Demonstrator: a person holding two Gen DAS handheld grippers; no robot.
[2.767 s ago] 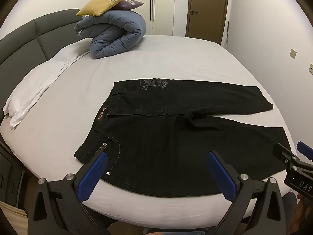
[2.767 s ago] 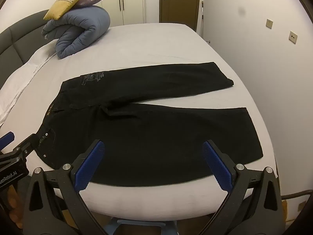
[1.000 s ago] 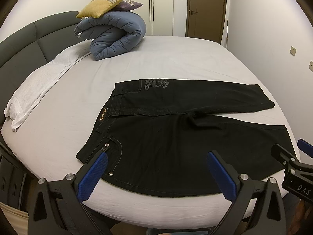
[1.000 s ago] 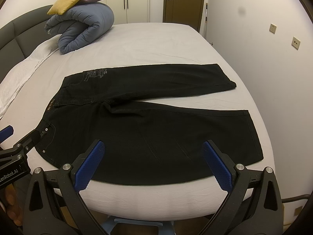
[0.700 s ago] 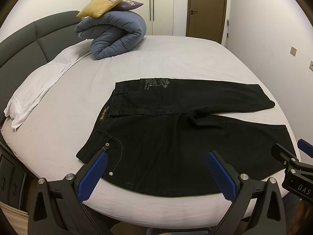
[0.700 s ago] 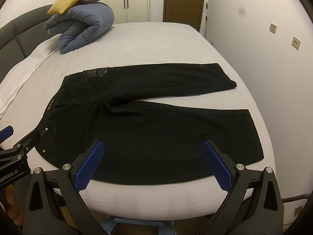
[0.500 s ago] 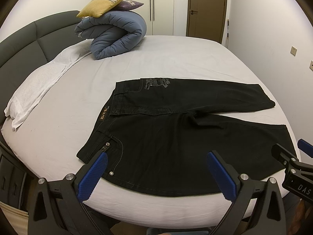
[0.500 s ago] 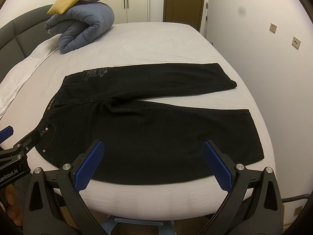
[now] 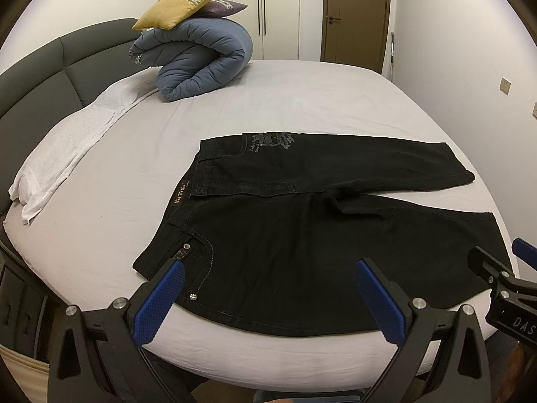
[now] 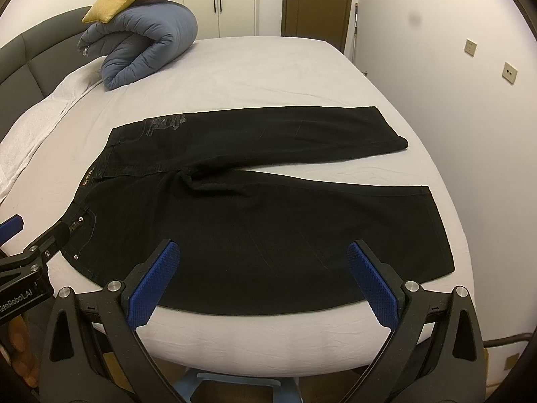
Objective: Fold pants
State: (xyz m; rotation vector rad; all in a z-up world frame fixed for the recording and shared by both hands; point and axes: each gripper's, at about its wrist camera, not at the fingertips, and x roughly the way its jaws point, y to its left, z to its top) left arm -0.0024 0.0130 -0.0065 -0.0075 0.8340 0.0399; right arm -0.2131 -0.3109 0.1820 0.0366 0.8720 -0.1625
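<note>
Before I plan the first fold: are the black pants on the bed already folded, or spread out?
Spread out, not folded. The black pants lie flat on the bed, both legs apart, waistband fully visible. No fingers touch them.

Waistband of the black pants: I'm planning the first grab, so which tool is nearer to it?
Left. The left tool hangs open by the waistband corner of the pants; the right tool hangs open nearer the leg hems.

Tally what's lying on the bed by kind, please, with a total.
Pants: 1
Rolled blue quilt: 1
Cushions: 2, yellow and purple, stacked on the quilt
White pillow: 1
Total: 5
</note>
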